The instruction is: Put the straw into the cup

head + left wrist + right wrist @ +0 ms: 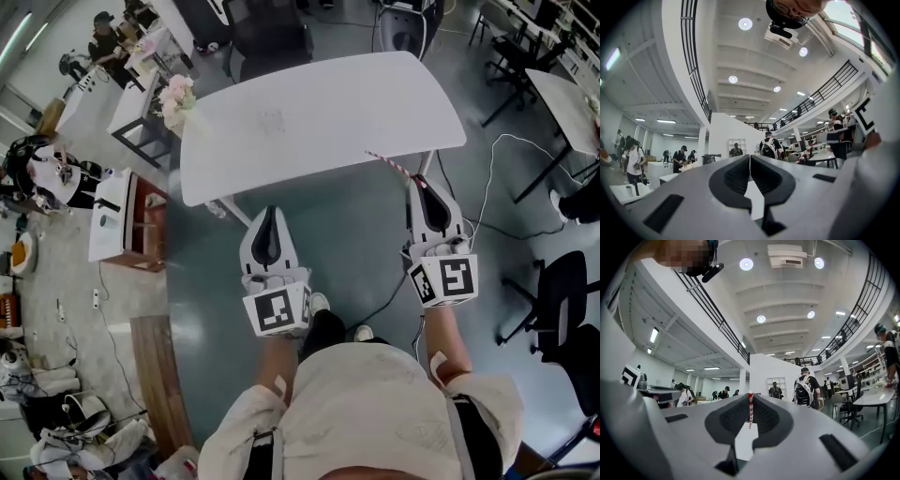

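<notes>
Grey-green floor (352, 244) lies under both grippers, just short of the near edge of a white table (319, 122). The right gripper (418, 180) has its jaws nearly together, pinching a red-and-white striped straw (389, 165). In the right gripper view the straw (750, 409) stands between the pads with its end poking just past the tips. From the head view its long axis slants out of the tips, away and to the left, and its free end lies over the table's near rim. The left gripper (270, 212) holds nothing, and in the left gripper view its jaws meet along one thin seam. Both grippers point at the table, well apart, with open floor between them. A cable (487, 202) trails on the floor to the right, near a black office chair (562, 300). Pale flowers (176, 94) stand at the table's far left corner. Each marker cube (277, 312) shows black-and-white square patterns.
</notes>
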`<state>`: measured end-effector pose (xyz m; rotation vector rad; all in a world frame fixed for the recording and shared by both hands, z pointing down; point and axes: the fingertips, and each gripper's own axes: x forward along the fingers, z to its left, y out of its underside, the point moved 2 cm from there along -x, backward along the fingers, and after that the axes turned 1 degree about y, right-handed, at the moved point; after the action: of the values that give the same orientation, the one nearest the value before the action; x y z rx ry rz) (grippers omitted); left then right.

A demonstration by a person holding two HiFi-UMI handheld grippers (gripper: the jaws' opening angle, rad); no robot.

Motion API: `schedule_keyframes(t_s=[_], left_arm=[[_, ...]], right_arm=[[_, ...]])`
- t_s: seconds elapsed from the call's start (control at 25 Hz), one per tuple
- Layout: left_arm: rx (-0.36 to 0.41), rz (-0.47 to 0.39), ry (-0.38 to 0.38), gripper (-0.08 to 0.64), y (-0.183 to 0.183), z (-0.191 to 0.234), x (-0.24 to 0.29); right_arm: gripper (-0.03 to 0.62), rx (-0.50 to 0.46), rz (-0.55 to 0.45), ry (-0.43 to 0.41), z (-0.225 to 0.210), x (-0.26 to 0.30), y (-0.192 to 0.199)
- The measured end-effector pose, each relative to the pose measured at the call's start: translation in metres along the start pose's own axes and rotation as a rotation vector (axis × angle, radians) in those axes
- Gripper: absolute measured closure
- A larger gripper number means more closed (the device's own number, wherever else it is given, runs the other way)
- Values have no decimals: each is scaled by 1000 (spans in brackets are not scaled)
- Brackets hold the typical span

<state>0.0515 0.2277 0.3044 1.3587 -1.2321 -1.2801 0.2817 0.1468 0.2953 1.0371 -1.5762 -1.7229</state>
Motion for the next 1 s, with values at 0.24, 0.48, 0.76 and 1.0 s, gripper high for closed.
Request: schedule_keyframes(t_s=[0.24, 0.48, 0.76, 1.0], left_arm=[[-47, 17, -18, 554, 28, 71, 36], [-73, 32, -48, 554, 50, 149, 69], [-140, 10, -35, 554, 52, 213, 99], [-109, 12, -46, 554, 56, 246, 114]], right_arm=[[569, -2, 44, -32, 45, 73, 28], [569, -23, 77, -53, 92, 146, 42], [569, -56, 86, -71, 139, 207, 40], [569, -79, 63, -81, 161, 237, 38]])
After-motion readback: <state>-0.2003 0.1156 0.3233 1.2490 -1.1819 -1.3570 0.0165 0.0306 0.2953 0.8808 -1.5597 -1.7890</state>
